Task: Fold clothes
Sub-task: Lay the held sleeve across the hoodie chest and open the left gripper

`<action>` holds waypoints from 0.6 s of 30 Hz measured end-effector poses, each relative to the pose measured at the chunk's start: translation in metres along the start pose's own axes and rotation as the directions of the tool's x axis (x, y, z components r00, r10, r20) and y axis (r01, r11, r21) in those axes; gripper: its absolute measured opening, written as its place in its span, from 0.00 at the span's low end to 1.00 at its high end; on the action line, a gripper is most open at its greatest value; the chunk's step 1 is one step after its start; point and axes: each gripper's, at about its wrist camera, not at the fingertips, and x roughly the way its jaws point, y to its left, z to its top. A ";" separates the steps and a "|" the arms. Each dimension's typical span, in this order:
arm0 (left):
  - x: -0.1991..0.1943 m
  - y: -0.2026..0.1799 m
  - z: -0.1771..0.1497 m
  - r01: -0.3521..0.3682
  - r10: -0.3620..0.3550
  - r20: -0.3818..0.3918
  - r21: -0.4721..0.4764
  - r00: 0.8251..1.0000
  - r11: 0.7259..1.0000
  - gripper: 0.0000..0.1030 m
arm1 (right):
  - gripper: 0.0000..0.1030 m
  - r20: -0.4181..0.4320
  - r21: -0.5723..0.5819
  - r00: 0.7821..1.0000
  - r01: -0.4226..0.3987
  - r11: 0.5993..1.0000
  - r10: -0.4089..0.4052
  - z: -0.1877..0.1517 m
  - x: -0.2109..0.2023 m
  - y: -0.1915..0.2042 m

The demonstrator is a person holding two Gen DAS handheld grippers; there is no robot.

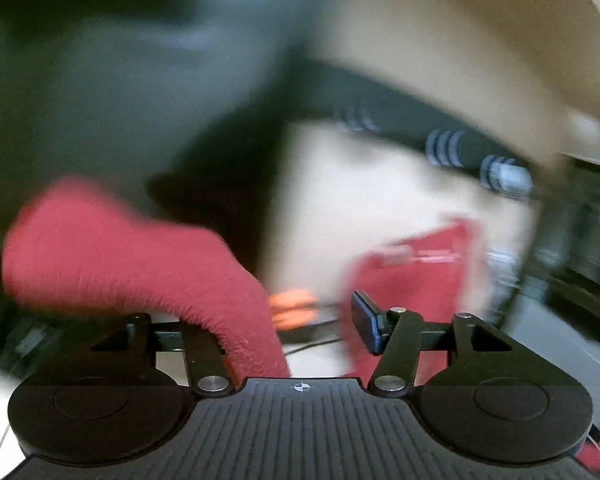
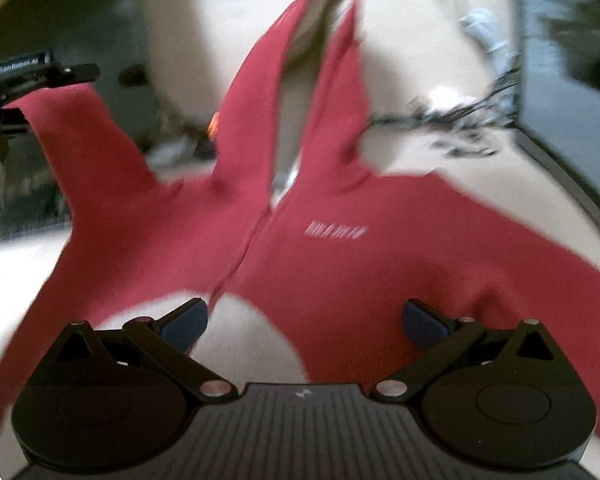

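Note:
A red zip hoodie (image 2: 340, 248) lies spread front-up on a pale table (image 2: 252, 344), hood pointing away, small white lettering on its chest. My right gripper (image 2: 305, 322) is open and empty, just above the hoodie's lower body. The hoodie's one sleeve (image 2: 80, 132) is lifted up at the left, held by my left gripper (image 2: 32, 80). In the left wrist view the red sleeve (image 1: 120, 256) drapes over the left finger and runs between the jaws of my left gripper (image 1: 296, 324); the right pad (image 1: 366, 320) stands apart from it. That view is blurred.
A tangle of black cables (image 2: 452, 120) lies on the table at the far right. A dark bar with grey rings (image 1: 452, 144) crosses the left wrist view. A small orange object (image 1: 292, 308) sits on the table. The dark table edge (image 2: 572, 176) runs along the right.

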 end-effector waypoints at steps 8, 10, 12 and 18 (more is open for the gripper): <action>0.038 -0.113 -0.069 0.274 -0.169 -0.313 0.328 0.934 0.904 0.90 | 1.00 0.052 0.117 0.978 0.195 0.974 -0.202 -0.011 -0.055 -0.048; 0.041 -0.120 -0.083 0.285 -0.141 -0.372 0.369 0.917 0.885 0.91 | 1.00 0.040 0.153 0.975 0.210 0.966 -0.218 -0.017 -0.062 -0.059; 0.047 -0.125 -0.096 0.302 -0.107 -0.428 0.417 0.897 0.857 0.91 | 1.00 0.028 0.189 0.972 0.224 0.956 -0.233 -0.024 -0.068 -0.069; 0.062 -0.132 -0.122 0.356 -0.078 -0.538 0.435 0.839 0.827 0.91 | 1.00 -0.018 0.311 0.983 0.181 0.933 -0.185 -0.043 -0.074 -0.085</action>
